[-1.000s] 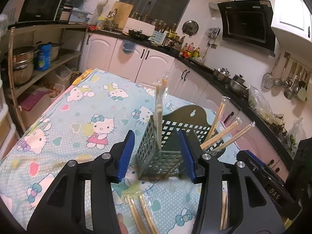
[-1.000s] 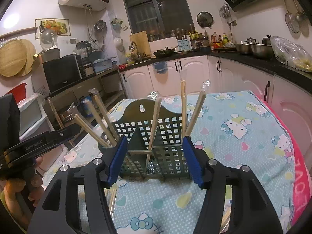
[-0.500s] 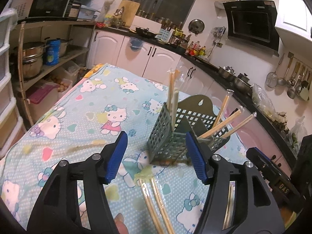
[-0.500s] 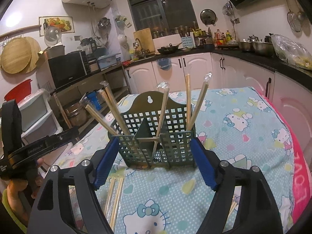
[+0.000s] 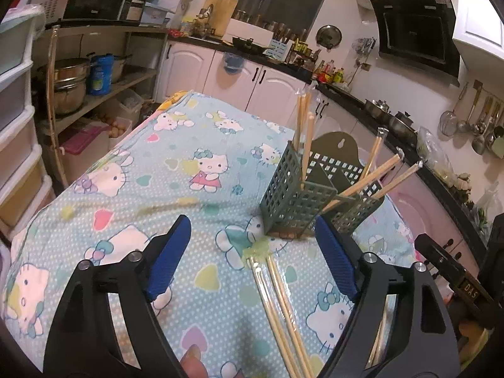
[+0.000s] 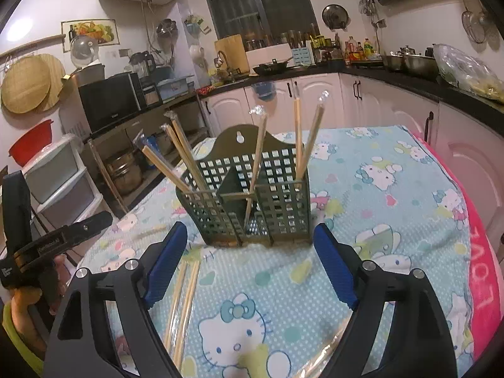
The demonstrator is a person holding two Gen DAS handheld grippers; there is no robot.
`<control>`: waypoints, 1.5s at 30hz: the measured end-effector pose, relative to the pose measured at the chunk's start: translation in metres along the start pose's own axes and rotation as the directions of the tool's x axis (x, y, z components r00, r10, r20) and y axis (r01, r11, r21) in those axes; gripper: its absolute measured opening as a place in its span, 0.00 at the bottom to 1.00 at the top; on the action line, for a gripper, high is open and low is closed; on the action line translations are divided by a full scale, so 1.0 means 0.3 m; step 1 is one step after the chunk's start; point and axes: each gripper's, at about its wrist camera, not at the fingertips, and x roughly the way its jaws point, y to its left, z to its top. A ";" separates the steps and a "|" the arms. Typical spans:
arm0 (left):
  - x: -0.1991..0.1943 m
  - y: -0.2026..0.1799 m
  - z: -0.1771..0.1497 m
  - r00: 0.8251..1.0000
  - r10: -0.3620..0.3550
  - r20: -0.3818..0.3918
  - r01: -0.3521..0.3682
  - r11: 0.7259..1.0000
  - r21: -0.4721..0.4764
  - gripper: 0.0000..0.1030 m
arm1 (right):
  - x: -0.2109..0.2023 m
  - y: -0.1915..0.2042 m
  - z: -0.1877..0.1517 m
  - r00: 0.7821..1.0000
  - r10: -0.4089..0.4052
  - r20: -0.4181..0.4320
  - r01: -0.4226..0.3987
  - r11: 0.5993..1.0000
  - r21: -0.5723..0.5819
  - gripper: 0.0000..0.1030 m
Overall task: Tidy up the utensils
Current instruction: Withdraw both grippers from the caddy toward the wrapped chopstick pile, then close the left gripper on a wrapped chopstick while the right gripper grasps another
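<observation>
Both grippers have just been opening: the left gripper (image 5: 252, 261) and the right gripper (image 6: 249, 261) stand wide with nothing between the jaws. Just ahead, the green utensil holder (image 6: 252, 201) stands upright mid-table on the patterned tablecloth (image 6: 378, 208), wrapped chopsticks (image 6: 186, 160) leaning inside; a loose chopstick pair (image 5: 283, 312) lies nearer the front edge

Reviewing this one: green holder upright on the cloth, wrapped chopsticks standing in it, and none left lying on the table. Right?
Not quite. The green holder stands upright with wrapped chopsticks in it, but a wrapped pair lies on the cloth before it, as the left wrist view shows.
</observation>
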 end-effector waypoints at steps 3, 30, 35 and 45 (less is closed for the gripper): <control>-0.002 -0.003 -0.017 1.000 -0.001 -0.012 0.001 1.000 0.001 0.74 | -0.007 -0.008 -0.018 1.000 -0.010 -0.015 0.010 1.000 -0.004 0.78; 0.117 -0.071 -0.199 0.977 -0.053 -0.206 0.062 0.998 0.035 0.74 | -0.051 -0.130 -0.180 0.990 -0.081 -0.117 0.083 0.996 0.012 0.80; 0.147 -0.074 -0.235 0.968 -0.058 -0.244 0.065 0.998 0.019 0.73 | -0.049 -0.168 -0.202 0.987 -0.096 -0.131 0.100 0.995 0.027 0.80; 0.213 -0.084 -0.279 0.951 -0.069 -0.303 0.072 0.997 -0.003 0.60 | -0.038 -0.248 -0.229 0.975 -0.136 -0.177 0.149 0.987 0.062 0.79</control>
